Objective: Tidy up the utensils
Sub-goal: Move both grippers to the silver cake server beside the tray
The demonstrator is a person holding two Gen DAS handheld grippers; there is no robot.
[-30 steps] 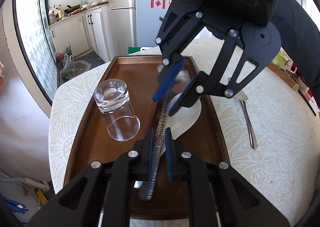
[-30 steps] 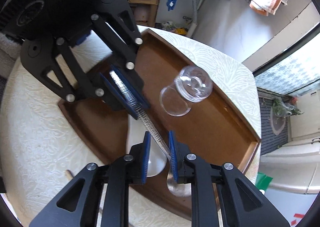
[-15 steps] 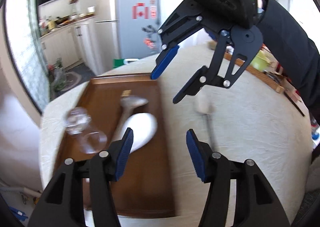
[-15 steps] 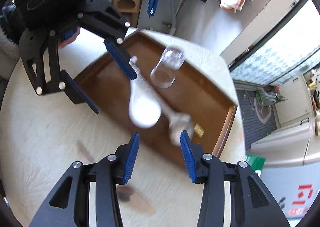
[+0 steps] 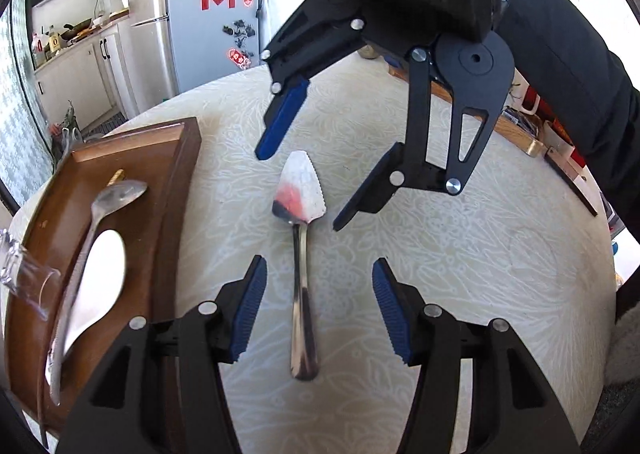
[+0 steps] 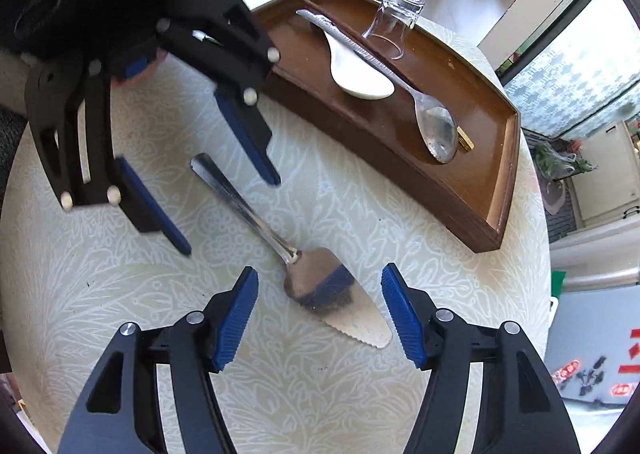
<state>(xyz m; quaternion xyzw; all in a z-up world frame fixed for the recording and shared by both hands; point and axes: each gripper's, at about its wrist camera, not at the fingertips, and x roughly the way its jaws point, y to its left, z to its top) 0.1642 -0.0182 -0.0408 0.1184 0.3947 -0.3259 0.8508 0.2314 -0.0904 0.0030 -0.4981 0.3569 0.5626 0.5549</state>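
Steel cake server (image 5: 301, 254) lies flat on the cream tablecloth (image 5: 460, 254), centre of the left wrist view, handle toward bottom of frame, serrated blade toward top. Wooden tray (image 5: 176, 190) sits at left of that view, just beside the server but not touching; it already holds a metal spoon (image 6: 424, 114), a white spoon (image 6: 356, 74) and an upturned glass (image 6: 394, 24).

Left gripper (image 5: 318, 312) stands about half open w/ nothing held; the server's handle runs between its pads, no contact. Right gripper (image 6: 320, 320) is empty too, jaws opening, blade end lying between them w/o touching.

Risks, as I judge them:
- Server is thin, flat, hard against the cloth. Pads may close over it and skid off, or bunch the cloth rather than lift.
- Both claws sit on the same utensil, one per end. If one closes or lifts before the other, the piece may pivot and drop.
- Blade is wide and tapered; a pinch across it prob. squeezes it out sideways.
- Tray rim is raised; a low carry could clip it and knock the glass, which looks easy to tip.
- Grippers sit close together in both views, so a collision is possible.
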